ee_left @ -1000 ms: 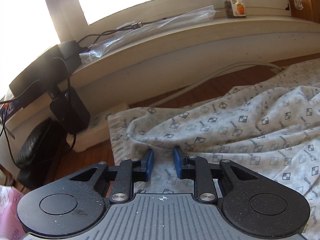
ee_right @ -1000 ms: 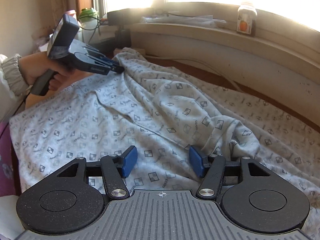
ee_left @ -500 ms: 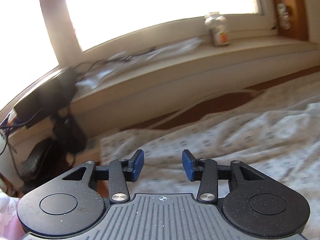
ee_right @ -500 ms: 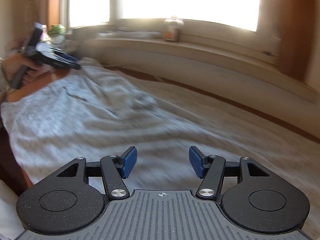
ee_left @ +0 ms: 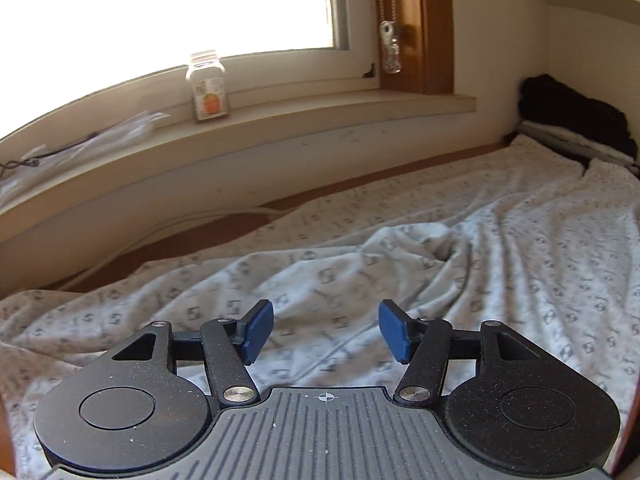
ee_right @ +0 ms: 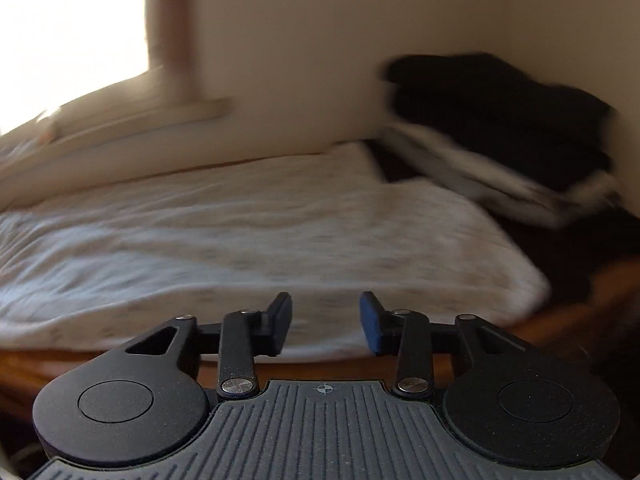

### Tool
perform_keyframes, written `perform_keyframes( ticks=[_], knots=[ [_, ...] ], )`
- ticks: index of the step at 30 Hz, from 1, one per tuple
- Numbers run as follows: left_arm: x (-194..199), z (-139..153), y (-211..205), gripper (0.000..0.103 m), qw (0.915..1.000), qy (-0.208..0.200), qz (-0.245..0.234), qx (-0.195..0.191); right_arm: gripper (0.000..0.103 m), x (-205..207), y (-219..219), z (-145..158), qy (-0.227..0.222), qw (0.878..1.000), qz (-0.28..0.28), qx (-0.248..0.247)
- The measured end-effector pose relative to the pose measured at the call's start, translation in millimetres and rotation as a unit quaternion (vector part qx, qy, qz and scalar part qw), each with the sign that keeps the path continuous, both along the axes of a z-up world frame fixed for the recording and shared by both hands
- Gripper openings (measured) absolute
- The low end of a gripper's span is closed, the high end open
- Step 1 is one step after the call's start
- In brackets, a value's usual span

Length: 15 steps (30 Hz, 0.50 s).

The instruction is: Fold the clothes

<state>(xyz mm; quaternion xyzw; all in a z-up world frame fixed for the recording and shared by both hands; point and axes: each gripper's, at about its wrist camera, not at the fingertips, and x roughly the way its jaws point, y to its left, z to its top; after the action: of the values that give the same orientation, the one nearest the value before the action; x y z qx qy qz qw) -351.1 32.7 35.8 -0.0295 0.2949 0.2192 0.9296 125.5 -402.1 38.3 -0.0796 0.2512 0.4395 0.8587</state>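
My left gripper (ee_left: pixel 326 330) is opening and my right gripper (ee_right: pixel 326 322) closing, both empty. The patterned garment (ee_left: pixel 400 264) lies rumpled and spread; the folding looks barely begun.

We see a soft white cloth garment with small grey squares (ee_left: pixel 400 264), all crinkly. The clear shiny jar with an orange label (ee_left: pixel 207 87) stands on a smooth cream painted windowsill (ee_left: pixel 320 116). The brown wooden window frame (ee_left: pixel 436 24) looks glossy.
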Motion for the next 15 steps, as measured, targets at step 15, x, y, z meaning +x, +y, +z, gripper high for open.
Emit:
perform_keyframes(
  ticks=[15],
  knots=[
    [-7,-18,12,0.064,0.9992,0.021,-0.009,-0.032,0.024,77,-41,-21,0.054,0.986,-0.143,0.072]
  ],
)
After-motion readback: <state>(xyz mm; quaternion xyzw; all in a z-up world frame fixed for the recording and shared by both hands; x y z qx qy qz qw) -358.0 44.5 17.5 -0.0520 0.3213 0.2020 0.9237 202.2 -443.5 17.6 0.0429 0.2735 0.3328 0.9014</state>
